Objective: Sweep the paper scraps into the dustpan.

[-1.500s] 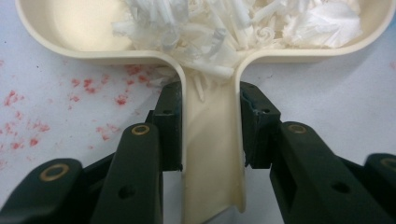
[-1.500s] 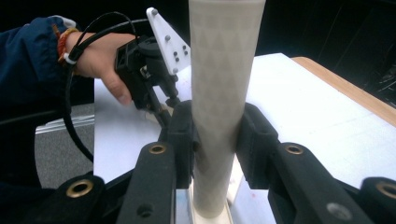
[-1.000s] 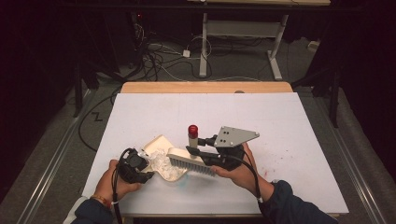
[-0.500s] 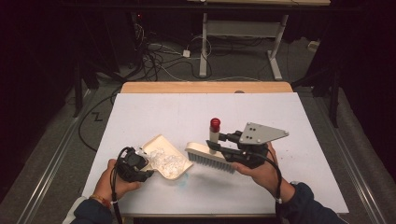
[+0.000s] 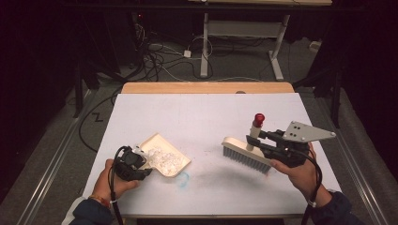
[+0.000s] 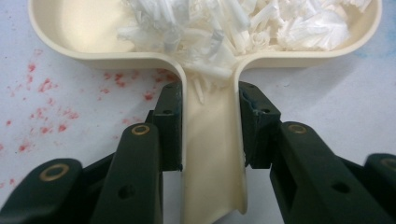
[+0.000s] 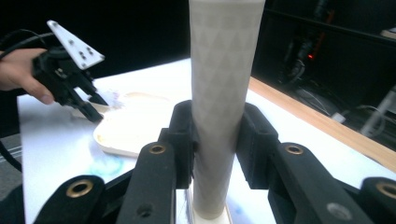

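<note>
Dustpan (image 5: 165,160) sits front-left on the table (image 5: 206,112), loaded w/ white paper scraps (image 5: 162,157); your left gripper (image 6: 210,121) clamps its handle. Brush (image 5: 246,153) is off to the right, well apart, right gripper (image 7: 215,140) clamped on its handle, so sweeping looks done. Next: lift the pan level to dump w/o spilling.

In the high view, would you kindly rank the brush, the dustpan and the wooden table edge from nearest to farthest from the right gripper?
1. Brush: clamped in the right gripper, its handle upright.
2. Wooden table edge: along the table's far side.
3. Dustpan: at the left, its handle held in the left gripper.
</note>
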`<state>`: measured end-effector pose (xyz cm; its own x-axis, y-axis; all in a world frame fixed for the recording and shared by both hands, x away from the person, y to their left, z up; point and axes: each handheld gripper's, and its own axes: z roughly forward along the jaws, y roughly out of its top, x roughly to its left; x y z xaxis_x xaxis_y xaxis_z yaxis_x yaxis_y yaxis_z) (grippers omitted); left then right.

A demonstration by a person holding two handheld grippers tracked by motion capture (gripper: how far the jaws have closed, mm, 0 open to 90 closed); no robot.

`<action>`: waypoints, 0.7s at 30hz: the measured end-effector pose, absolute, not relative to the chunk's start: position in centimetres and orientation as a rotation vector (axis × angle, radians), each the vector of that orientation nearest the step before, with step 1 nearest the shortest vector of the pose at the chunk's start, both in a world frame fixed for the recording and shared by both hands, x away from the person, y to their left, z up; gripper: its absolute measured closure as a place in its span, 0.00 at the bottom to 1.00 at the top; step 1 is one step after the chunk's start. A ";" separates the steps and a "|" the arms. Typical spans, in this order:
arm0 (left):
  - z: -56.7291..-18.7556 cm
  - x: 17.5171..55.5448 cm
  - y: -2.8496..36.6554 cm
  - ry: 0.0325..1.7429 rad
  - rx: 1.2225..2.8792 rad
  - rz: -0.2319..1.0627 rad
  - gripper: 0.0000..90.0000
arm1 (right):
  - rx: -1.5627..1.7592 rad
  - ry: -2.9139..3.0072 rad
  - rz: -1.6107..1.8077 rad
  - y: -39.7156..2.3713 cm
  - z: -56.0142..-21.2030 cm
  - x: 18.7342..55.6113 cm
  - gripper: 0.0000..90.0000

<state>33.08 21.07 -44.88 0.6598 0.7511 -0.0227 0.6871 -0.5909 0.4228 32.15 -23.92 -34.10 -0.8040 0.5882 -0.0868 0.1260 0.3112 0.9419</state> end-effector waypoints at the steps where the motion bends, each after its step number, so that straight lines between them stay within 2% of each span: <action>1: -44.9 33.1 21.1 1.131 2.481 0.222 0.70 | 0.651 2.163 1.496 -24.4 -34.2 32.1 0.78; 11: -45.1 33.3 21.9 1.174 2.443 0.226 0.70 | 0.737 2.150 1.474 -28.1 -34.8 31.2 0.78; 21: -45.2 33.4 22.7 1.221 2.400 0.244 0.70 | 0.739 2.200 1.466 -29.8 -35.4 29.9 0.78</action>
